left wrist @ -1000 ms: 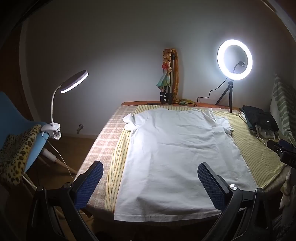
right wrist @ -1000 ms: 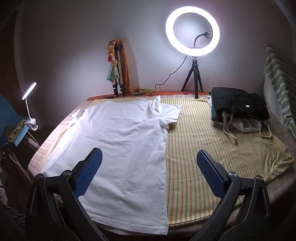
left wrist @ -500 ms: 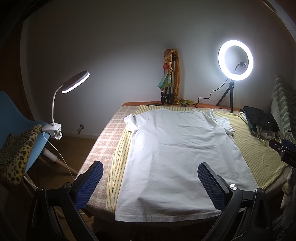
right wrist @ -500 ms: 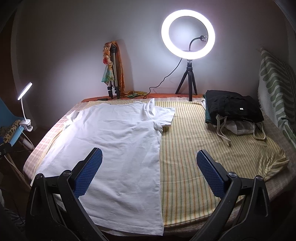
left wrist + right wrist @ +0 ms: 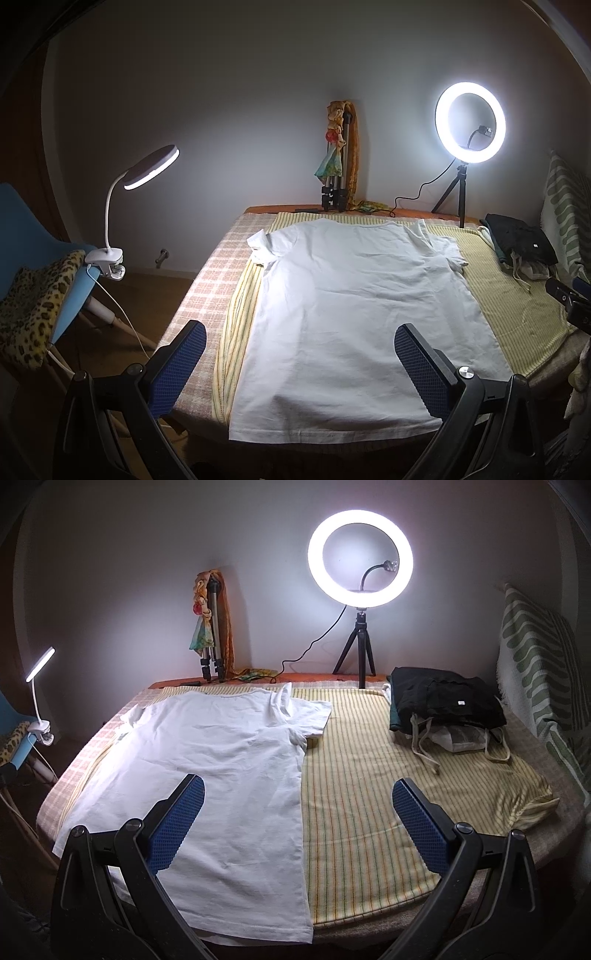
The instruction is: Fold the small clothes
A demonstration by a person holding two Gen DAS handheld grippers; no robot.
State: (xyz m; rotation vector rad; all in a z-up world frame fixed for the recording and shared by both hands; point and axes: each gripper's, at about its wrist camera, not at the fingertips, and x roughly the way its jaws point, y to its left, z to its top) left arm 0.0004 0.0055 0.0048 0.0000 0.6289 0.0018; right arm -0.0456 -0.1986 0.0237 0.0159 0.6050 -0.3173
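A white T-shirt (image 5: 351, 314) (image 5: 221, 760) lies spread flat on the striped yellow cloth (image 5: 369, 794) covering the bed, its hem toward me and its collar at the far end. My left gripper (image 5: 299, 354) hangs open above the shirt's near hem, holding nothing. My right gripper (image 5: 297, 808) is also open and empty, above the shirt's right edge and the bare striped cloth. At the right border of the left wrist view the right gripper (image 5: 570, 299) shows as a dark shape.
A black folded garment (image 5: 447, 701) on a drawstring bag (image 5: 458, 738) sits at the far right. A ring light on a tripod (image 5: 360, 565) and a folded tripod (image 5: 212, 627) stand at the back. A clip lamp (image 5: 147, 173) is on a blue chair (image 5: 37, 251) at the left. A green patterned pillow (image 5: 535, 657) leans right.
Both grippers have drawn back and risen slightly, so the bed appears a little farther away. The shirt has not moved and both grippers stay open.
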